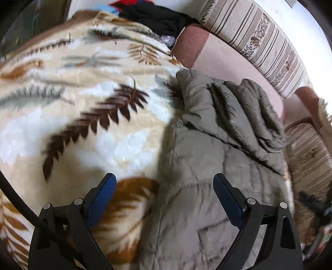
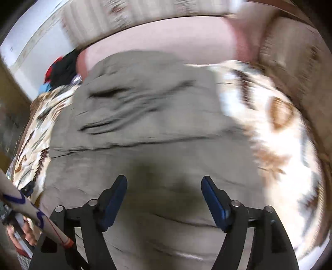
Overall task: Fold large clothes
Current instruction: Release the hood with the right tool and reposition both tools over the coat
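Left wrist view: the left gripper hangs spread and empty above the grey jacket on the blanket; the right gripper likewise, holding nothing.

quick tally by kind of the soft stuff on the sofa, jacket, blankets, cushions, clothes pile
Quilted grey jacket: 1
Leaf-print blanket: 1
Striped back cushion: 1
Pile of dark and coloured clothes: 1, pieces too tangled to count
Total: 4

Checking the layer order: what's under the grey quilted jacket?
The grey quilted jacket lies on the leaf-print fleece blanket, which shows on both sides of it in the right wrist view. Whatever sits beneath the jacket's middle is covered.
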`<act>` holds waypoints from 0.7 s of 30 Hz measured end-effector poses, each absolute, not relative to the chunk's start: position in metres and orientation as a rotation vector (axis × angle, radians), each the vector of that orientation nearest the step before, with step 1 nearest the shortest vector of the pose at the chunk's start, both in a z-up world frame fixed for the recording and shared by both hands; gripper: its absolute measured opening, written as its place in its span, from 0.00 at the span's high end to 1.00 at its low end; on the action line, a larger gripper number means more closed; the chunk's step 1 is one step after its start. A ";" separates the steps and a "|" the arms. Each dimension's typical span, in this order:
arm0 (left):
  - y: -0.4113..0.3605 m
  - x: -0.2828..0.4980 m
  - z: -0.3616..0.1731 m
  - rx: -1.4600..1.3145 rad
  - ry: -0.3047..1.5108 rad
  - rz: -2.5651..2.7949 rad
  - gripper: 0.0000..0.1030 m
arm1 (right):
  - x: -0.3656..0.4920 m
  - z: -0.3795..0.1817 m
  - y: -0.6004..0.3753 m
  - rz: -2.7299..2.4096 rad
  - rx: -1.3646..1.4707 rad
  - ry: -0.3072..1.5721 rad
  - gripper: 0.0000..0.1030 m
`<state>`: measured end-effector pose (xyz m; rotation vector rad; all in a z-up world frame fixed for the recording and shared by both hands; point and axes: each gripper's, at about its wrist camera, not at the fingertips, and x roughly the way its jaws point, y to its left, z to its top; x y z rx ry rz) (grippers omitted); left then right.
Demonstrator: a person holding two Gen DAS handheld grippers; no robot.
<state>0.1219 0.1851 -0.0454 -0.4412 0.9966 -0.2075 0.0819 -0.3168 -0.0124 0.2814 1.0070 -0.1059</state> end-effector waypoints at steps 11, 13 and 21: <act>0.185 0.122 -0.075 -0.532 1.150 -0.316 0.09 | 0.013 -0.069 -0.442 -0.206 0.601 1.005 0.21; 0.182 0.121 -0.074 -0.514 1.157 -0.315 0.09 | 0.016 -0.078 -0.441 -0.182 0.616 1.019 0.21; 0.163 0.090 -0.078 -0.564 1.179 -0.497 0.09 | 0.019 -0.096 -0.433 -0.039 0.668 1.030 0.19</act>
